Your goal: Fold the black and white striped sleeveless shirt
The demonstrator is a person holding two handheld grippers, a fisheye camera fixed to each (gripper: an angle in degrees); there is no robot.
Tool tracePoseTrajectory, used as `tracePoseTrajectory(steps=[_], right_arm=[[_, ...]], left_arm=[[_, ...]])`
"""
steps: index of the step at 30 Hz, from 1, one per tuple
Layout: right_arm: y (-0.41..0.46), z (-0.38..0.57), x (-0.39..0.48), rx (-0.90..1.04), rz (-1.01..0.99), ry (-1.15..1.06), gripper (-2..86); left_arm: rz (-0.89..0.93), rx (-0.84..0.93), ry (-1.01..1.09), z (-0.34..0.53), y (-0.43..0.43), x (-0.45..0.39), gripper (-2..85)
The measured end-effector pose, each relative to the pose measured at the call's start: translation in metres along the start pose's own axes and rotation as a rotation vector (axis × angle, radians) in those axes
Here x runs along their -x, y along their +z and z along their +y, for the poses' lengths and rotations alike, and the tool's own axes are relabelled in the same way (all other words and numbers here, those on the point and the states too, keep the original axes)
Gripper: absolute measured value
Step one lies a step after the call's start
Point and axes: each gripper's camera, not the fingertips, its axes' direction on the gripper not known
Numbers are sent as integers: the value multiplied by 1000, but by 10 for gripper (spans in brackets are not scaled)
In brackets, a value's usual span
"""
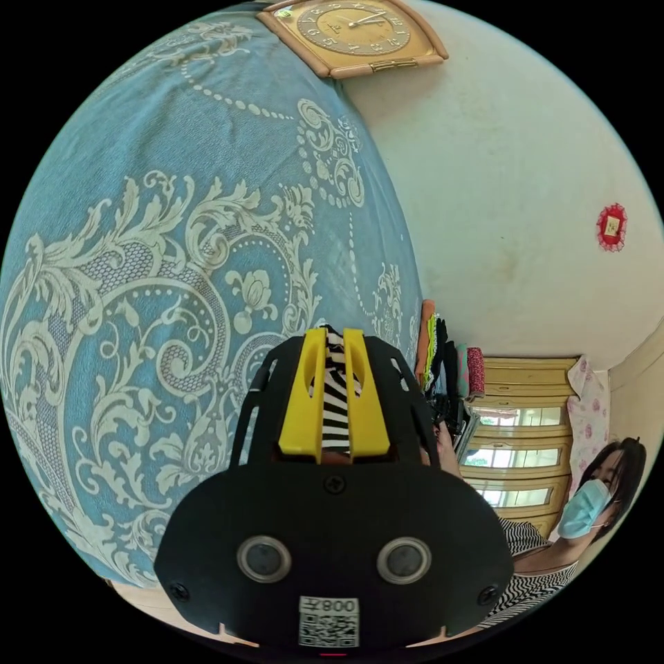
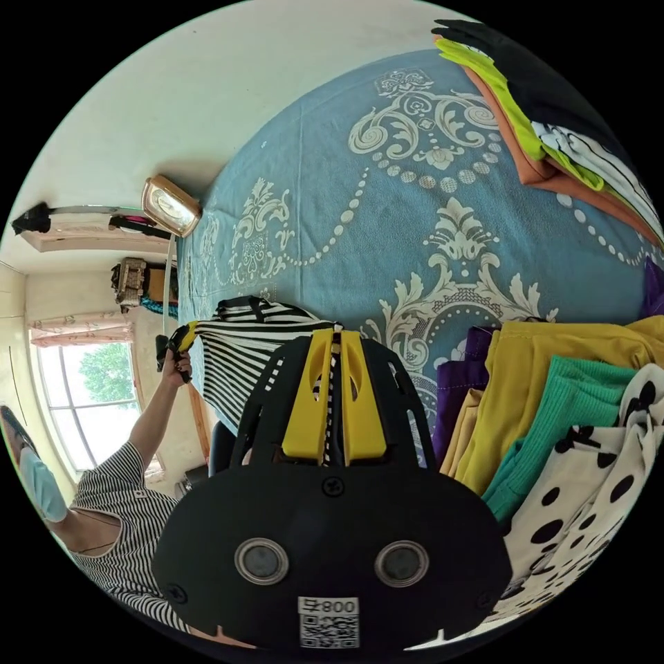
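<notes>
Between the jaws: striped fabric of the striped shirt (image 2: 242, 353) sits pinched in the right gripper (image 2: 335, 346); the left gripper (image 1: 335, 342) likewise has both yellow jaws pressed on a fold of it.
Shirt position: stretched in the air between the two grippers, hanging just over the blue patterned bed cover (image 2: 387, 228), ahead of the right jaws and to their left.
Far hold: in the right gripper view the other gripper, in the person's hand (image 2: 173, 363), grips the shirt's far edge.
Handling: I judge it light, thin and limp; it will sag and swing, so holds near the shoulders or hem corners keep it flat.
Right of the right jaws: a heap of loose clothes (image 2: 553, 415), yellow, green, purple and spotted, close enough to snag.
Beyond the right jaws: a folded stack (image 2: 553, 131), well apart.
Beyond the left jaws: a wall clock (image 1: 353, 31), no obstacle.
</notes>
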Motion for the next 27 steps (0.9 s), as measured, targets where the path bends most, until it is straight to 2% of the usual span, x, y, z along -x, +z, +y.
tracePoseTrajectory(steps=[7,12,14,17,27], right_arm=[[-20,-3,14,-121,-53,56,5],[-7,3,77,-85,-9,-105,1],[24,-2,121,30,103,-216,1],[52,-15,165,78,291,-311,1],[63,-57,231,95,474,-380,0]], left_arm=[[65,-70,19,0,16,-3,71],[12,161,174,23,81,-35,44],[-55,234,219,24,107,-45,34],[-144,283,277,16,140,-60,18],[-312,300,368,-26,195,-98,2]])
